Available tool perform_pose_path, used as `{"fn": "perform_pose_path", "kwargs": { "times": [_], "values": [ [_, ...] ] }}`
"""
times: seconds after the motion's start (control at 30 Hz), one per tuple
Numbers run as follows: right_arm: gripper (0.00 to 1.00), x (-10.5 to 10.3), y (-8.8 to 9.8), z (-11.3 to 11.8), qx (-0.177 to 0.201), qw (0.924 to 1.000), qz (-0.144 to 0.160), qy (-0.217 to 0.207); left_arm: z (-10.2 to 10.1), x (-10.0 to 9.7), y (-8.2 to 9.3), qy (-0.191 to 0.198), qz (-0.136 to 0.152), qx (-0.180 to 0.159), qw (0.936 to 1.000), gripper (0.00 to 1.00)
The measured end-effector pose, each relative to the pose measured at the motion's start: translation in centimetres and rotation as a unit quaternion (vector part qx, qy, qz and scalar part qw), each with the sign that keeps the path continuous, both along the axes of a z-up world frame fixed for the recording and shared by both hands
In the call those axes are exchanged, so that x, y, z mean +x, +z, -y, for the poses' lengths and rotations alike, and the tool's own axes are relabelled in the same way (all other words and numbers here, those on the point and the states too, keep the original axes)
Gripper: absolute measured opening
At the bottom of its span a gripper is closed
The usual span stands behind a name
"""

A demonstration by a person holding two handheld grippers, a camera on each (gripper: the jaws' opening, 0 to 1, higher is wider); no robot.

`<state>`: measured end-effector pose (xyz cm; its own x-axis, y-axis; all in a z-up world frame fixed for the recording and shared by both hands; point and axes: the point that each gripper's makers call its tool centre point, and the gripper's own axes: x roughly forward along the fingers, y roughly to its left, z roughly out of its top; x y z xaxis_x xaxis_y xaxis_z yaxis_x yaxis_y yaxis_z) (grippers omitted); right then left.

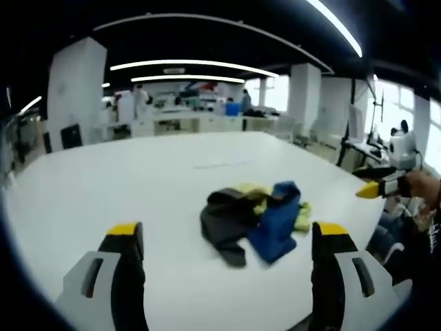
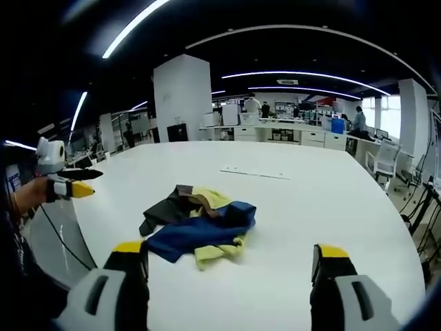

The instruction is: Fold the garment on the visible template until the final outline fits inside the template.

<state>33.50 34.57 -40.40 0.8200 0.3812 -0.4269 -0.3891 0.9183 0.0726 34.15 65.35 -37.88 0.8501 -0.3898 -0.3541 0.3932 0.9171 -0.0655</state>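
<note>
Garment: crumpled blue, yellow and dark grey cloth heap [image 1: 258, 219] lies mid white table [image 1: 138, 179], no legible writing | left gripper [image 1: 227, 241]: jaws wide apart, empty, short of the heap | right gripper [image 2: 231, 258]: jaws wide apart, empty, near the heap.

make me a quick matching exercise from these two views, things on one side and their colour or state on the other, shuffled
Things:
1. garment
2. table
3. left gripper
4. tips of the right gripper's fingers

Colour or state:
A. white, broad top
B. yellow
C. crumpled in a heap of dark grey, blue and yellow
D. open, held back from the heap

Pairs: 1-C, 2-A, 3-D, 4-B

The right gripper is open too, also short of the garment.
</note>
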Motion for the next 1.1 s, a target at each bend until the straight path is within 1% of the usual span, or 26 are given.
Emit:
{"fn": "perform_pose_path", "kwargs": {
  "times": [0.1,0.17,0.27,0.4,0.43,0.47,0.53,0.6,0.67,0.8,0.9,0.97,1.1],
  "values": [
    [0.98,0.1,-0.1,0.0,0.001,1.0,0.001,0.0,0.2,0.0,-0.3,0.001,-0.006,-0.012,0.9999,0.96],
    [0.98,0.2,-0.2,-0.1,0.0,1.0,0.0,0.002,0.3,0.0,-0.5,-0.001,-0.008,-0.012,0.9999,0.94],
    [0.97,0.4,-0.3,-0.3,-0.005,1.0,0.001,0.007,0.3,0.2,-0.7,-0.004,-0.003,-0.004,1.0,0.93],
    [0.94,0.9,-0.6,-0.6,-0.012,0.9998,0.007,0.012,0.1,1.1,-1.3,-0.002,0.0,-0.003,1.0,0.86],
    [0.93,1.1,-0.7,-0.7,-0.014,0.9998,0.007,0.013,0.3,1.2,-1.9,-0.016,-0.005,0.013,0.9998,0.83],
    [0.92,1.2,-0.9,-0.8,-0.015,0.9998,0.006,0.015,0.2,1.2,-2.3,-0.018,-0.016,0.021,0.9995,0.82],
    [0.9,1.3,-1.2,-1.1,-0.017,0.9996,0.005,0.02,0.3,1.5,-2.4,-0.017,-0.011,0.02,0.9996,0.8],
    [0.86,1.5,-1.5,-1.4,-0.02,0.9994,0.008,0.025,0.4,1.9,-2.3,-0.019,-0.006,0.009,0.9998,0.77],
    [0.84,1.7,-1.7,-1.6,-0.022,0.9993,0.008,0.029,0.5,2.4,-2.6,-0.025,-0.005,0.004,0.9997,0.73],
    [0.76,2.6,-1.9,-2.0,-0.035,0.9984,0.014,0.042,1.0,3.8,-3.1,-0.04,0.0,0.013,0.9991,0.65],
    [0.72,3.4,-1.9,-2.1,-0.028,0.9984,0.017,0.046,1.2,4.8,-3.1,-0.048,0.006,0.009,0.9988,0.58],
    [0.69,3.9,-1.8,-2.2,-0.023,0.9985,0.017,0.047,1.4,5.3,-2.9,-0.051,0.009,0.007,0.9986,0.55],
    [0.63,5.3,-1.9,-2.0,-0.022,0.9984,0.019,0.048,1.5,6.6,-3.2,-0.051,0.009,0.007,0.9986,0.49]
  ]
}}
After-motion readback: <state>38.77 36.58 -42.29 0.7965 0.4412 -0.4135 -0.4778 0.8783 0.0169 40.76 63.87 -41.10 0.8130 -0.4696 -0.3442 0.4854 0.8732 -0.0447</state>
